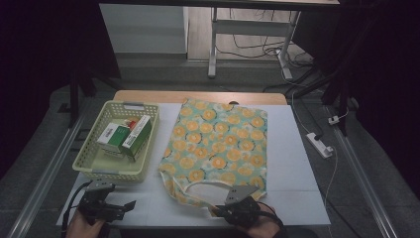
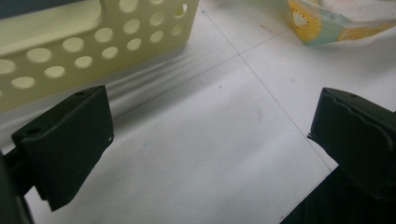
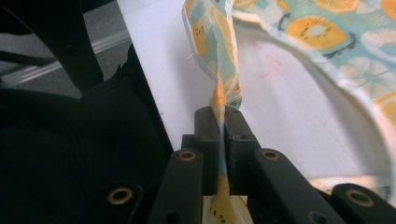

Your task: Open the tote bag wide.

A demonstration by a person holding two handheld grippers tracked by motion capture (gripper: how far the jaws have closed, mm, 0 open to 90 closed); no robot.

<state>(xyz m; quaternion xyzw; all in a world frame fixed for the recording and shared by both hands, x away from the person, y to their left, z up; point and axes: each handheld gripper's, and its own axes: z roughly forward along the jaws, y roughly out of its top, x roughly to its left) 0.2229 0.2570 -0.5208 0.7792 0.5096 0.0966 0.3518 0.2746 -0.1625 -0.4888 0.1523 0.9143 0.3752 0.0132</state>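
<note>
At the near edge of the white bench [image 1: 297,163], the right tool [image 3: 220,122] is clenched on a pinch of the orange-slice print cloth bag [image 1: 218,144], the thin fabric squeezed flat between its 2 black jaws at the near rim of the bag's mouth. The left tool [image 2: 210,135] hangs released over bare bench beside the pale yellow basket [image 1: 148,148], its jaws standing wide apart with nothing between them. The bag lies flat across the middle of the bench, to the right of the basket. It looks light, limp and easily creased, likely to sag and fold under any lift, so the hemmed rim of the mouth or a handle strap seems the surest hold, with a 2nd grip on the opposite rim to spread it open. 2 green-and-white cartons [image 1: 126,134] rest in the basket; their printing is too small to read.
</note>
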